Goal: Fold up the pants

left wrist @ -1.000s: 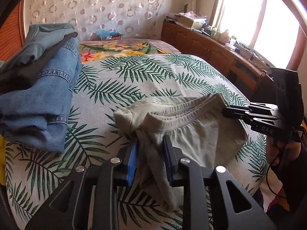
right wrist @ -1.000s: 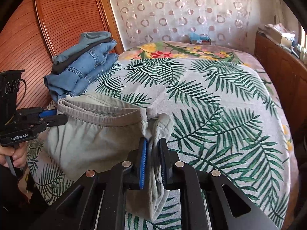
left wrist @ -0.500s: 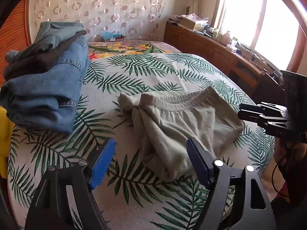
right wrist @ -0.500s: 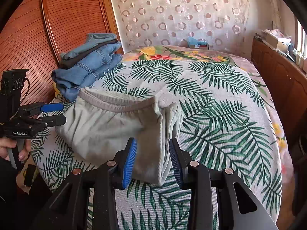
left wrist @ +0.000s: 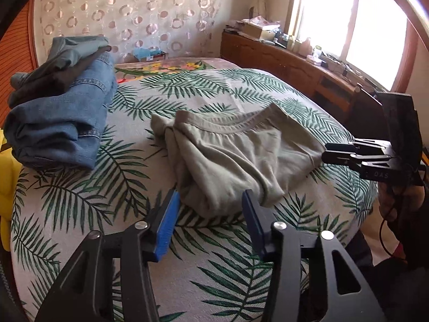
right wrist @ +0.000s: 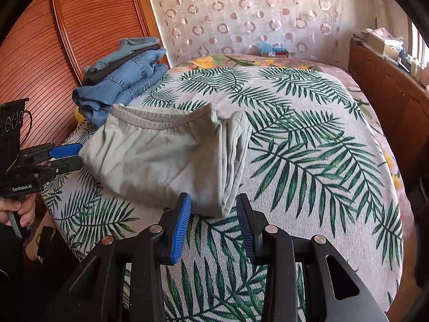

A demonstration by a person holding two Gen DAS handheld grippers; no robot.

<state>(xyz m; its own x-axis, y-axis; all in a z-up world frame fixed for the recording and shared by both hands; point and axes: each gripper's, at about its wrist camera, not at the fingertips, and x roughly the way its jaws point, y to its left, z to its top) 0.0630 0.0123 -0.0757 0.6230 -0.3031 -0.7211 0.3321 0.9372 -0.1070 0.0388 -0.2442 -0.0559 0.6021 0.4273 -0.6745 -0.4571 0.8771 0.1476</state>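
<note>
Folded olive-grey pants (left wrist: pixel 236 155) (right wrist: pixel 155 155) lie flat on the palm-leaf bedspread (left wrist: pixel 80 201), waistband toward the far side. My left gripper (left wrist: pixel 210 201) sits at their near edge. Its jaws are closing, and the blue pads stand apart on either side of the fabric's corner without pressing it. My right gripper (right wrist: pixel 212 201) is open at the other near corner, with the folded edge just between its tips and untouched. Each gripper also shows in the other's view: the left gripper (right wrist: pixel 79 155) by the pants' left side, the right gripper (left wrist: pixel 325 152) by their right side.
A stack of folded jeans (left wrist: pixel 59 118) (right wrist: pixel 120 80) sits at the bed's far left by the ribbed wooden panel (right wrist: pixel 40 53). A low wooden cabinet (left wrist: pixel 281 61) with clutter runs under the window. A tissue box (left wrist: pixel 148 53) stands at the bed's far end.
Both grippers let go of the pants and drew back toward the bed's near edge. The pants dropped flat. The left jaws swung wide, then narrowed again.
</note>
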